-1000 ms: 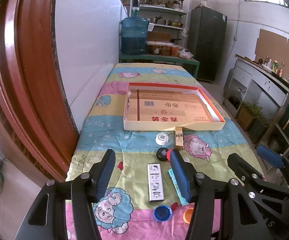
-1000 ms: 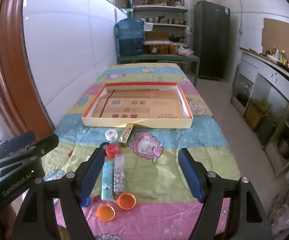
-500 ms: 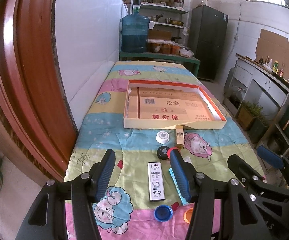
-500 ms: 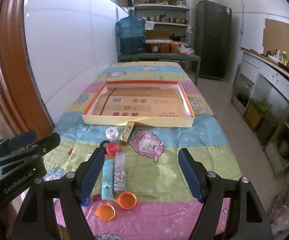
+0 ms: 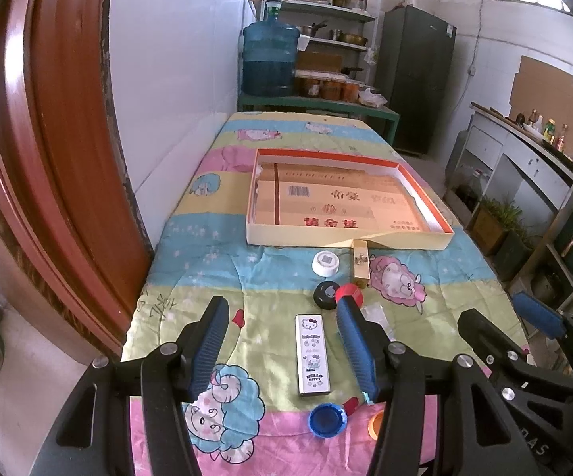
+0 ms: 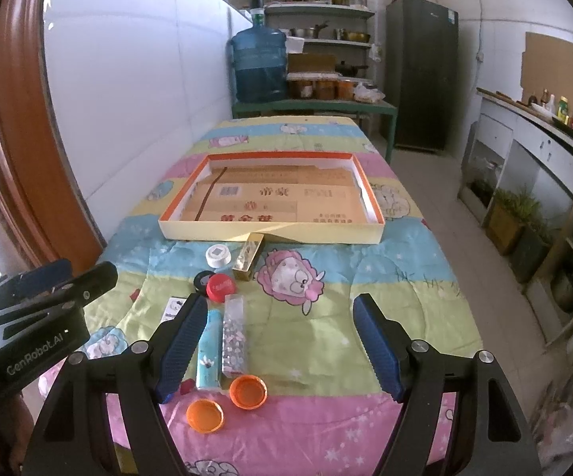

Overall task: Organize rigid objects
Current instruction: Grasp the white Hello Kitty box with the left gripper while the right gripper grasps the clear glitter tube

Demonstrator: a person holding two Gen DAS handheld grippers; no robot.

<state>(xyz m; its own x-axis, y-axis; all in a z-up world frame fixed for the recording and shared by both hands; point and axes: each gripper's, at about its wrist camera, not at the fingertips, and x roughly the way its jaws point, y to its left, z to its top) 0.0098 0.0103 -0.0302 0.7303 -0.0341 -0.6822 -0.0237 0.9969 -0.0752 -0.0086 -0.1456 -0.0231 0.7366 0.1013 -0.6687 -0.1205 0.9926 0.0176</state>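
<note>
A shallow orange-rimmed cardboard tray (image 5: 441,240) (image 6: 366,190) lies mid-table. Near its front edge lie a gold box (image 5: 360,262) (image 6: 249,256), a white cap (image 5: 326,263) (image 6: 218,256), a black cap (image 5: 325,294) and a red cap (image 6: 220,287). Closer lie a white Hello Kitty box (image 5: 312,355), a teal tube (image 6: 209,349), a clear glitter box (image 6: 233,335), a blue cap (image 5: 327,419) and two orange caps (image 6: 248,391) (image 6: 205,416). My left gripper (image 5: 282,345) is open and empty above the Hello Kitty box. My right gripper (image 6: 278,343) is open and empty above the table's near end.
The table wears a colourful cartoon cloth (image 6: 385,297) and stands against a white wall (image 5: 175,91). A wooden door frame (image 5: 48,158) is at the left. A water jug (image 6: 260,63), shelves and a dark fridge (image 6: 421,71) stand at the far end. A counter (image 6: 544,150) runs along the right.
Both grippers have risen and tipped slightly, so the table objects sit a little lower in view. Both stay open and empty. No object has moved.
</note>
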